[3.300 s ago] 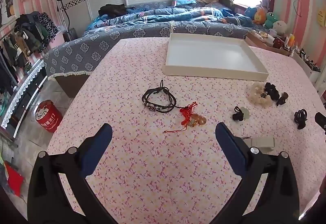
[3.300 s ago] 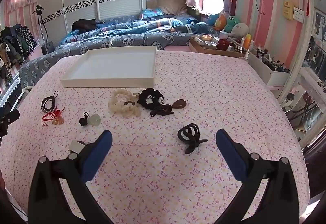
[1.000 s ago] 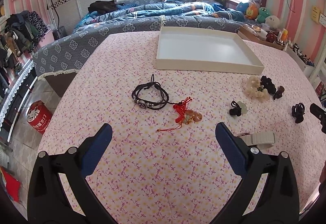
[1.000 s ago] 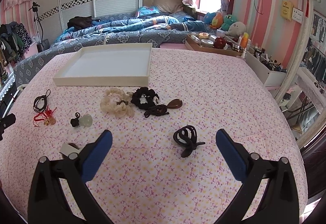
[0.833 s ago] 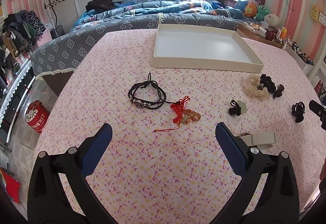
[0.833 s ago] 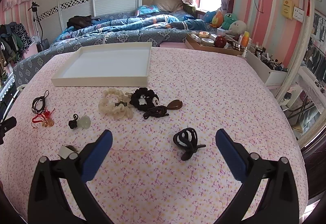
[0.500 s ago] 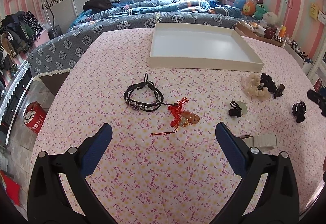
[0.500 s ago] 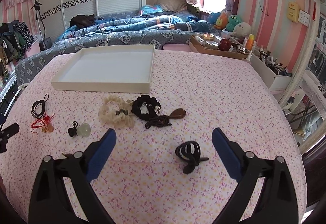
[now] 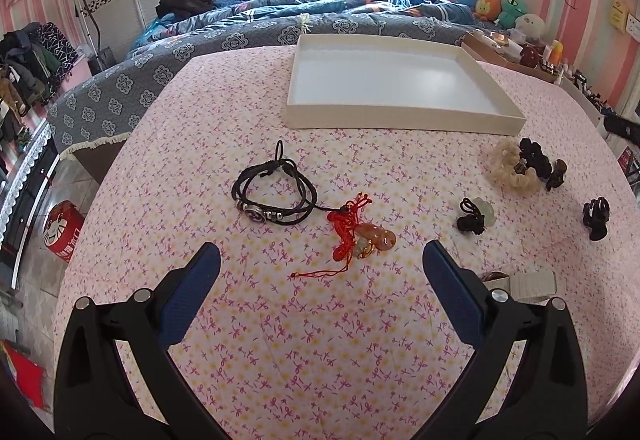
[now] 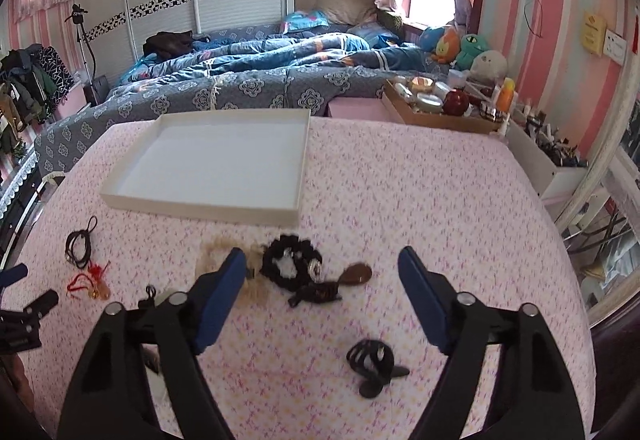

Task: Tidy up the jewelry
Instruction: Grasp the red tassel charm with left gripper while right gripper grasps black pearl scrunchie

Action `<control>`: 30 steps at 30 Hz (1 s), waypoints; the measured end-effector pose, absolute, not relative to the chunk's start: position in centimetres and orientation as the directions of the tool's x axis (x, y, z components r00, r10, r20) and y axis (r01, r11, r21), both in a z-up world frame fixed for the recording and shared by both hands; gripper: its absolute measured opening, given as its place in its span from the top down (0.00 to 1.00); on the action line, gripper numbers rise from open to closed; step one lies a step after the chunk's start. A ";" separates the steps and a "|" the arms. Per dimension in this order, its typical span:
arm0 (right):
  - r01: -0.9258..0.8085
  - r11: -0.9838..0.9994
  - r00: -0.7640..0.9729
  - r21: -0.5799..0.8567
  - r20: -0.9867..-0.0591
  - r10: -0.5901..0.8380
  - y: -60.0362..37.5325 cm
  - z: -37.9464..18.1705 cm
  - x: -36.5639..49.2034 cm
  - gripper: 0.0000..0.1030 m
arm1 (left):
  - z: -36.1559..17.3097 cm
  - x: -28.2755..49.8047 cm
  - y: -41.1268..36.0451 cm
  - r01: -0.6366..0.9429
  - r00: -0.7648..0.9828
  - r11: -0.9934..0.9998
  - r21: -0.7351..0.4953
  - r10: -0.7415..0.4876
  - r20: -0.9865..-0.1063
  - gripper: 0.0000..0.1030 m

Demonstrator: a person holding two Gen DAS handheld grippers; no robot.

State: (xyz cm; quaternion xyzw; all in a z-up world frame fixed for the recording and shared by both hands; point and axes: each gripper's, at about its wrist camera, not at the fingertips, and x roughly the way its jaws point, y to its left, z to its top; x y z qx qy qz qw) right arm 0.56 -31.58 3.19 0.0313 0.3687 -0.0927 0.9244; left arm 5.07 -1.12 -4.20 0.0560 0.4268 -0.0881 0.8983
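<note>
A home bedroom: rumpled bed (image 10: 280, 56), plush toys (image 10: 468, 48), sliding wardrobe (image 10: 160, 0), pink-striped walls.

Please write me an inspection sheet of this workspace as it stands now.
Surface: pink flowered cloth, covering the table.
Job's things: white tray holds nothing; black cord bracelet, red knotted charm, cream scrunchie, black scrunchie and black hair claw lie on the cloth.
Clutter: wooden tray of jars past the far edge.
Grippers: left gripper open, holding nothing; right gripper open, jaws just narrowing, holding nothing.
Cables: nothing seen.
Surroundings: bed with blue quilt, stuffed toys.
</note>
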 end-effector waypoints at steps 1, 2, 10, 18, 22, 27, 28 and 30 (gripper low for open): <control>0.192 0.981 0.710 -0.012 -0.689 -0.147 -31.5 3.2 1.1 0.28 | -4.4 5.2 -1.1 0.208 0.617 0.978 0.023 -0.113 -0.779 0.03; 0.189 0.982 0.707 -0.009 -0.693 -0.142 -31.5 3.1 1.3 0.29 | -4.5 5.2 -1.2 0.210 0.615 0.978 0.021 -0.115 -0.780 0.03; 0.170 0.985 0.662 0.003 -0.741 -0.112 -31.3 0.6 3.7 0.42 | -6.2 6.7 -1.1 0.211 0.584 0.977 0.003 -0.124 -0.802 0.07; 0.176 0.984 0.637 -0.018 -0.760 -0.128 -31.5 -1.1 4.8 0.44 | -7.7 8.1 -1.5 0.225 0.546 0.974 -0.010 -0.135 -0.827 0.28; 0.176 0.984 0.620 -0.016 -0.775 -0.123 -31.8 -2.0 5.7 0.48 | -7.9 8.5 -1.5 0.228 0.541 0.973 -0.017 -0.141 -0.829 0.32; 0.152 0.988 0.615 -0.025 -0.780 -0.115 -31.8 -2.8 7.1 0.48 | -8.4 8.8 -1.8 0.235 0.522 0.972 -0.021 -0.144 -0.841 0.51; 0.149 0.989 0.613 -0.025 -0.782 -0.112 -31.8 -3.1 7.5 0.48 | -8.7 9.0 -1.9 0.238 0.511 0.971 -0.025 -0.147 -0.847 0.53; 0.140 0.990 0.603 -0.024 -0.791 -0.105 -31.9 -3.7 8.2 0.52 | -9.1 9.2 -2.0 0.241 0.494 0.970 -0.037 -0.156 -0.856 0.56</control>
